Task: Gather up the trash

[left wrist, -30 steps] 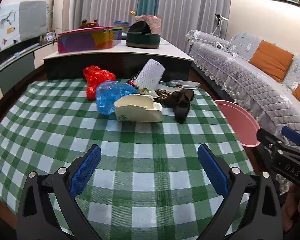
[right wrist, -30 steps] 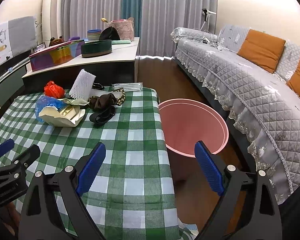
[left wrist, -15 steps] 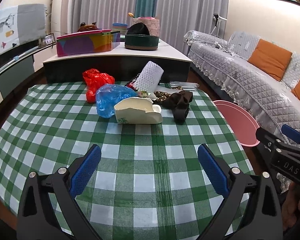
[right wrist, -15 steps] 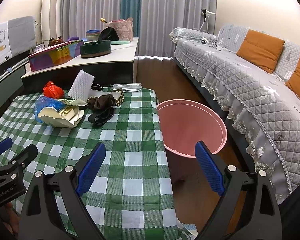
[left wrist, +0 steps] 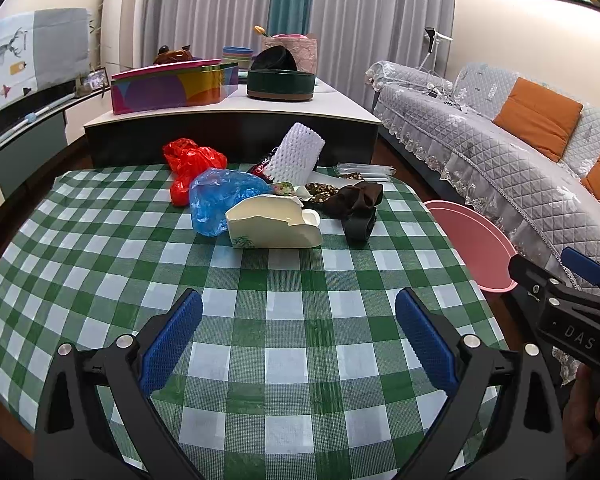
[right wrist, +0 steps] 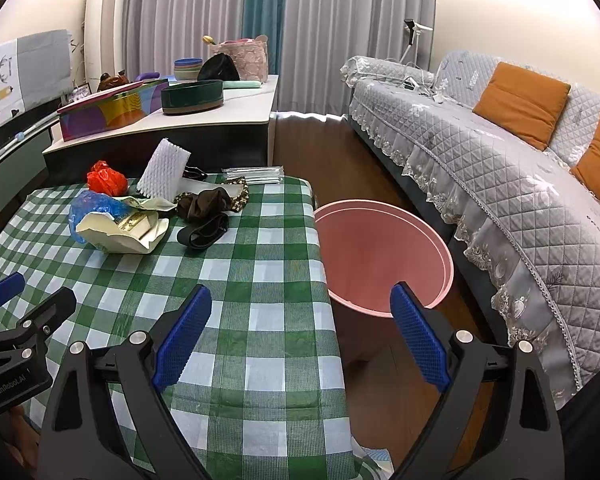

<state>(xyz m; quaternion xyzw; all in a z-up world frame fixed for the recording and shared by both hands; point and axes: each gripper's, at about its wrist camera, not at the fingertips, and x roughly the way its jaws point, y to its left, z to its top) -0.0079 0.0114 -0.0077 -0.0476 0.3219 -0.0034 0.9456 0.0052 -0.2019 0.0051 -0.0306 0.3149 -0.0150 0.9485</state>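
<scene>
Green-and-white checked cloth covers the table (left wrist: 284,320), and over its near end the left gripper (left wrist: 299,334) hangs with its blue-padded fingers spread wide on nothing. The right gripper (right wrist: 301,330), just as wide and empty, straddles the table's edge. Beyond them lies the litter: a torn cream paper carton (left wrist: 274,222), a crumpled blue plastic bag (left wrist: 220,196) and a red plastic bag (left wrist: 190,162) touching in one heap; only the right view shows the whole round pink plastic bin (right wrist: 380,248) on the floor beside the table.

Both the left gripper (left wrist: 299,338) and right gripper (right wrist: 301,334) are black plastic frames with silver screws; their jaws carry blue textured pads (left wrist: 168,342), and white lettering marks the bodies.
</scene>
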